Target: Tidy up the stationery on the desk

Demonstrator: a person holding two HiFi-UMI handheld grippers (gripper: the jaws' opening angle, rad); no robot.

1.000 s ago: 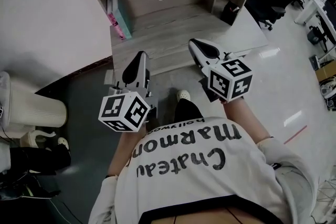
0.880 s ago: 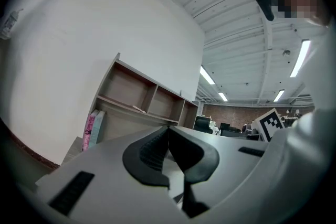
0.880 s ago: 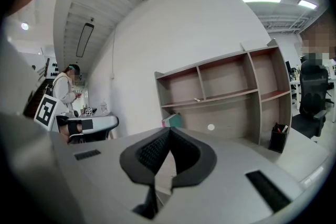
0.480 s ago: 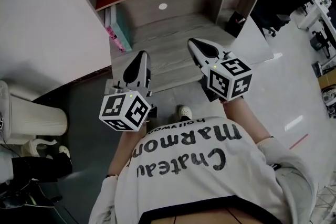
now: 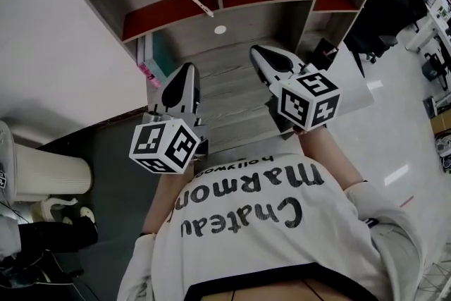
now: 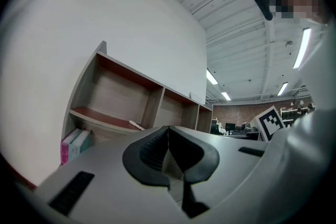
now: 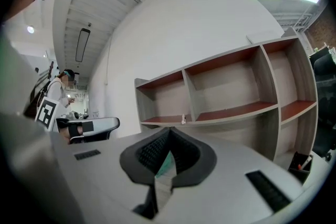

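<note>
Fingers (image 5: 182,84) well apart from pen (image 5: 201,5)

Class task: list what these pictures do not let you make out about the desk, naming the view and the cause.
Desk front: head view, covered by left gripper and right gripper.
Small white object on the red shelf: head view, too small to name.
Books: head view, titles too small to read.
Dark object by the desk's right end: head view, too dim to name.
</note>
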